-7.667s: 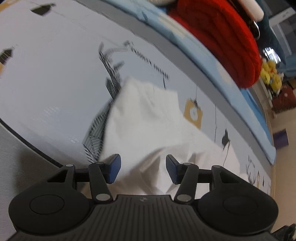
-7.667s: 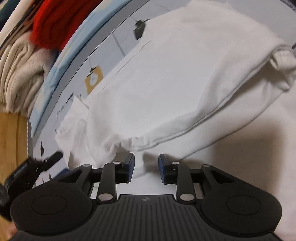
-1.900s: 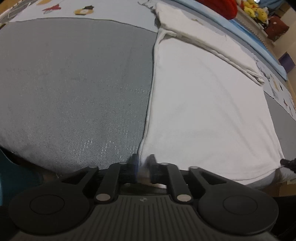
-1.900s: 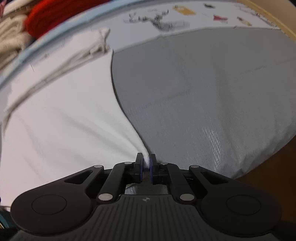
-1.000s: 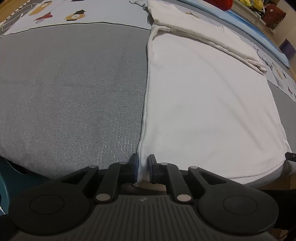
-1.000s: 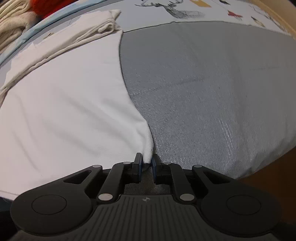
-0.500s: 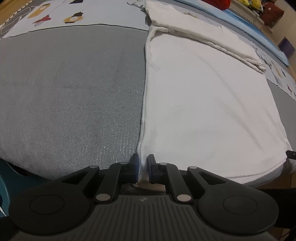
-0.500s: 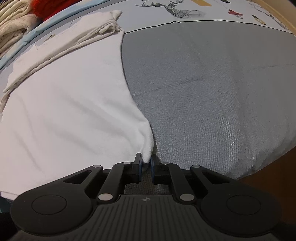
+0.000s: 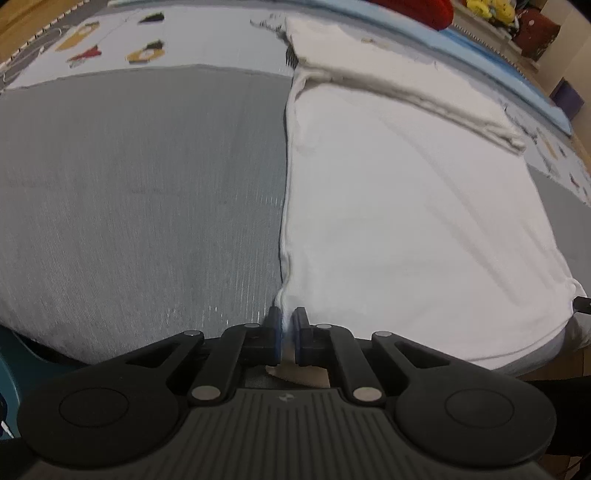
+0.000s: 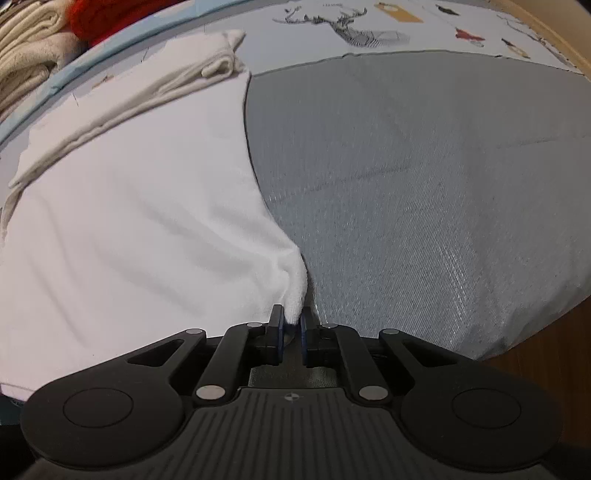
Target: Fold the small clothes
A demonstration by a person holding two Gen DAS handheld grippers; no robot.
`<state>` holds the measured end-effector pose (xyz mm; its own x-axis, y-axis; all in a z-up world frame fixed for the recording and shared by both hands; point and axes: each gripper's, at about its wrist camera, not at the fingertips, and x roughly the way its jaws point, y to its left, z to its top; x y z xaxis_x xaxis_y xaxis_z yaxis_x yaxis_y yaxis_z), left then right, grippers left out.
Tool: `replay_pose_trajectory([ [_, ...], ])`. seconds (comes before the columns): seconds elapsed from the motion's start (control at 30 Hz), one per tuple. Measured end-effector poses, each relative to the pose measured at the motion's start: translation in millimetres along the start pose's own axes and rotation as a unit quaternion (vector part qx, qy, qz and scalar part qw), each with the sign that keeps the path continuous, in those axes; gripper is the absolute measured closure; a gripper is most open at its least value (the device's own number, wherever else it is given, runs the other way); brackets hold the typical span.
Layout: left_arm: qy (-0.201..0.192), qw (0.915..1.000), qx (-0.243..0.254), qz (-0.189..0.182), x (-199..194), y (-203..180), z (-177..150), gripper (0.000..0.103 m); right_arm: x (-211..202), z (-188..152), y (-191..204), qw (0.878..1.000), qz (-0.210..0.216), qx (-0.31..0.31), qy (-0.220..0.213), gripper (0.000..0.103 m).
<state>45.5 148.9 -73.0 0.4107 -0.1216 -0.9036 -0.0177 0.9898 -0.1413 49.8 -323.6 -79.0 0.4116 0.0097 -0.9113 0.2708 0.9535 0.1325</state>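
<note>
A white garment (image 9: pixel 406 206) lies spread flat on a grey mat (image 9: pixel 140 184), its far end folded over into a thick band (image 9: pixel 406 92). My left gripper (image 9: pixel 285 323) is shut on the garment's near left corner. In the right wrist view the same garment (image 10: pixel 129 206) fills the left half. My right gripper (image 10: pixel 291 321) is shut on its near right corner, which bunches up a little between the fingers. The tip of the right gripper (image 9: pixel 583 303) shows at the right edge of the left wrist view.
The grey mat (image 10: pixel 424 184) ends at a near edge with brown floor (image 10: pixel 546 354) below. A printed cloth (image 10: pixel 369 26) lies beyond the mat. Folded beige towels (image 10: pixel 26 40) and a red knit item (image 10: pixel 110 18) are stacked at the back.
Both grippers have stayed shut on the near corners and moved slightly forward and up. The right corner now bunches higher above the mat.
</note>
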Motion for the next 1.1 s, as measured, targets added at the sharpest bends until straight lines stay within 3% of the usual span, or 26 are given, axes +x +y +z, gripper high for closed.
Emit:
replay_pose_trajectory([
  [0.2,-0.051,0.9982,0.030,-0.013,-44.2,-7.2,11.2,0.098,-41.9,9.0,6.7,0.998,0.030,-0.007,-0.057,0.096],
  [0.33,-0.100,0.9928,0.058,-0.034,-101.9,-12.6,12.6,0.098,-92.3,14.0,8.8,0.992,0.074,-0.012,-0.104,0.097],
  [0.5,-0.145,0.9835,0.061,-0.090,-190.4,1.8,-11.2,0.098,-180.2,3.7,-0.8,0.974,0.149,-0.041,-0.167,0.097],
  [0.6,-0.170,0.9769,0.059,-0.116,-223.5,15.0,-25.0,0.098,-225.1,-6.2,-17.5,0.963,0.179,-0.049,-0.194,0.098],
  [0.73,-0.151,0.9823,0.024,-0.108,-206.7,32.3,-14.1,0.098,-233.9,-9.9,-37.3,0.961,0.191,-0.031,-0.199,0.098],
  [0.9,-0.123,0.9879,0.012,-0.093,-154.1,32.1,35.2,0.098,-188.0,8.7,-26.8,0.971,0.165,-0.027,-0.173,0.098],
  [1.1,-0.107,0.9920,0.015,-0.065,-73.9,30.4,108.8,0.098,-120.9,68.1,-7.5,0.980,0.133,-0.026,-0.145,0.098],
])
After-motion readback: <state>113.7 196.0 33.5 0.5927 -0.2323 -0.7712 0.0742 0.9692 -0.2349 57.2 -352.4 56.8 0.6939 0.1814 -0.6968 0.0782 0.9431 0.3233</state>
